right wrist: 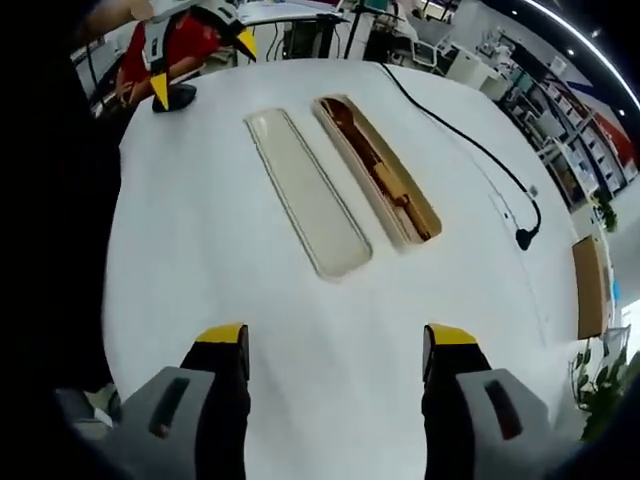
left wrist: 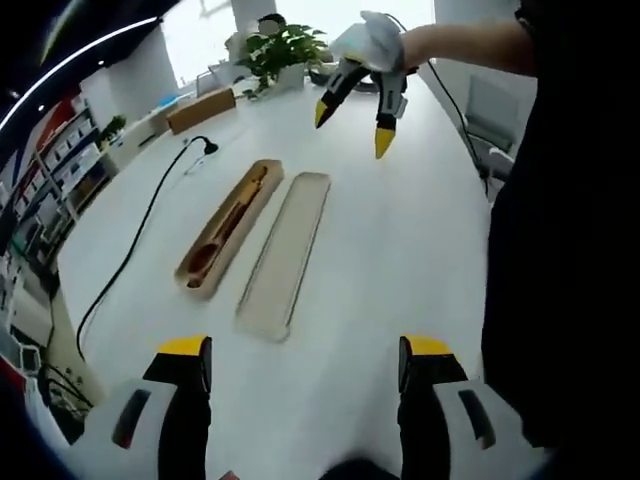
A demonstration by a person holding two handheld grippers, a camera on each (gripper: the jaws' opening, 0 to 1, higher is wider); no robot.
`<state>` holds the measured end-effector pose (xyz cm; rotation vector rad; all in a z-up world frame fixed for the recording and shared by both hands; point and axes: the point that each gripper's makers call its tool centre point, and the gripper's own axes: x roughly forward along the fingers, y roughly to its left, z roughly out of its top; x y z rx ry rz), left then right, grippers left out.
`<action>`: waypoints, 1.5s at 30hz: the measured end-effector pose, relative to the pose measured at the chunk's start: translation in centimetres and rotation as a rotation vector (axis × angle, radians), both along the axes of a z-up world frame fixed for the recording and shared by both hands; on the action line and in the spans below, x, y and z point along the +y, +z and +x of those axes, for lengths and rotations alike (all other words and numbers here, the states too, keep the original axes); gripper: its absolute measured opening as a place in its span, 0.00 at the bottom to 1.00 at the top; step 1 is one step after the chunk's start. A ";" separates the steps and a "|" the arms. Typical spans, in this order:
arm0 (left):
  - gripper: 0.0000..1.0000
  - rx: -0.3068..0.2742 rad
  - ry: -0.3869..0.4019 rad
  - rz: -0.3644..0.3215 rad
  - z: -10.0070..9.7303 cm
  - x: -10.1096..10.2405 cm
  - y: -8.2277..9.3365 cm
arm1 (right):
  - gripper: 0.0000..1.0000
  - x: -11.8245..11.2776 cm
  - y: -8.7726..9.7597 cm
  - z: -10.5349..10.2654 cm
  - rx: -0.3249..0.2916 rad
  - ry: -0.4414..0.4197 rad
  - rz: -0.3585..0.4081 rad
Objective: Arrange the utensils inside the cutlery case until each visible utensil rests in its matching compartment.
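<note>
Left gripper view: open cutlery case (left wrist: 228,230) holds wooden utensils (left wrist: 222,232); both hand-held grippers gape, empty.

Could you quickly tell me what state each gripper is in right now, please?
Left gripper: jaws open, holding nothing, above the white table.
Right gripper: jaws open, holding nothing, facing the cutlery case.

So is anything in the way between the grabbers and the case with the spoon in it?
Nothing visible. Bare white table lies between the right gripper and the open case; its lid lies beside it. The left gripper has an open path too.
</note>
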<state>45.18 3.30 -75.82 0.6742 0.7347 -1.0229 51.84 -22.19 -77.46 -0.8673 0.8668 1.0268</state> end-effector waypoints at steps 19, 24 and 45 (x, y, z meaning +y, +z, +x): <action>0.78 0.034 -0.043 0.058 4.2 0.3 -2.2 | 0.71 2.6 -1.9 1.5 0.062 0.160 -0.060; 0.78 0.027 -0.050 0.060 5.2 0.0 -2.5 | 0.71 3.3 -2.6 1.8 0.076 0.182 -0.064; 0.66 0.142 -0.060 0.028 6.2 -1.8 -5.4 | 0.66 6.0 -4.4 1.8 0.206 0.267 0.016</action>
